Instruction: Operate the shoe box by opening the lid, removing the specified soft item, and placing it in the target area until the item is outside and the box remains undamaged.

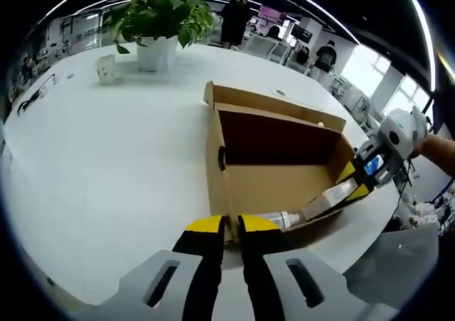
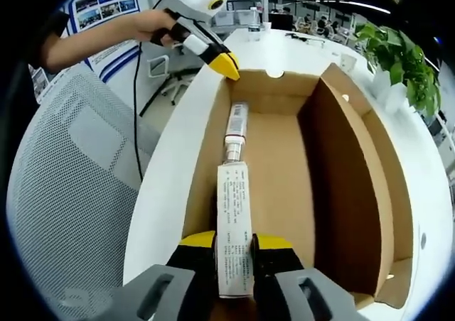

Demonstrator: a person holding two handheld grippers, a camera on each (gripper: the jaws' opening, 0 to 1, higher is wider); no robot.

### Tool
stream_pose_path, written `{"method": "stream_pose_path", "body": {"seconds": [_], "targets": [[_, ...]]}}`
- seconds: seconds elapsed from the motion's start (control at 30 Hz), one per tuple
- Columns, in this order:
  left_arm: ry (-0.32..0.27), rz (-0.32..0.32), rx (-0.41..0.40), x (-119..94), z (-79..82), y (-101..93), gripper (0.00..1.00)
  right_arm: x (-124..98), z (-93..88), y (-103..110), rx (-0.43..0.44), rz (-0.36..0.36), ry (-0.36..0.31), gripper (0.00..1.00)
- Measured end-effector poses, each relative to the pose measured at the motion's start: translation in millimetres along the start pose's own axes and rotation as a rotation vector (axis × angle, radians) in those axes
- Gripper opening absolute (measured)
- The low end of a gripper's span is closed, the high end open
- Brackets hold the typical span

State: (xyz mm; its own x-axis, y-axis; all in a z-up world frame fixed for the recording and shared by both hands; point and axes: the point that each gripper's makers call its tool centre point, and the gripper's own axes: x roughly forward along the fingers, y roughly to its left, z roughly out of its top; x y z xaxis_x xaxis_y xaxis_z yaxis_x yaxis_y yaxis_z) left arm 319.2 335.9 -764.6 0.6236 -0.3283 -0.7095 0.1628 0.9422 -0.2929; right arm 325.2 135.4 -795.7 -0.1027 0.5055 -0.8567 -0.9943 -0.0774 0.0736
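On the white round bench (image 1: pixel 106 158) we see the open cardboard shoe box (image 2: pixel 284 165), plain brown inside. Our right tool (image 2: pixel 234 246) pinches the flat end of a white tube (image 2: pixel 234 221) that runs lengthwise, cap toward the far wall. Our left tool (image 1: pixel 231 225) pinches that far wall's edge. The left gripper view adds a potted plant (image 1: pixel 160 19).

Brown cardboard box (image 2: pixel 284 172) on a white table (image 1: pixel 106 158); inside it, a white tube (image 2: pixel 233 229) with, seemingly, dark print.
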Motion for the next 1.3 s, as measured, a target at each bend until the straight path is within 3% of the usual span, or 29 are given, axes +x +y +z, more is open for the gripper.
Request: {"method": "stream_pose_path", "body": {"seconds": [0.7,1.3], "targets": [[-0.008,0.018,0.016,0,-0.3,0.3,0.06,-46,25.7,-5,-0.057,-0.064,-0.031,0.15],[0.007,0.022,0.01,0,-0.5,0.1,0.06,-115,46.5,-13,-0.1,-0.122,-0.083,0.14]]}}
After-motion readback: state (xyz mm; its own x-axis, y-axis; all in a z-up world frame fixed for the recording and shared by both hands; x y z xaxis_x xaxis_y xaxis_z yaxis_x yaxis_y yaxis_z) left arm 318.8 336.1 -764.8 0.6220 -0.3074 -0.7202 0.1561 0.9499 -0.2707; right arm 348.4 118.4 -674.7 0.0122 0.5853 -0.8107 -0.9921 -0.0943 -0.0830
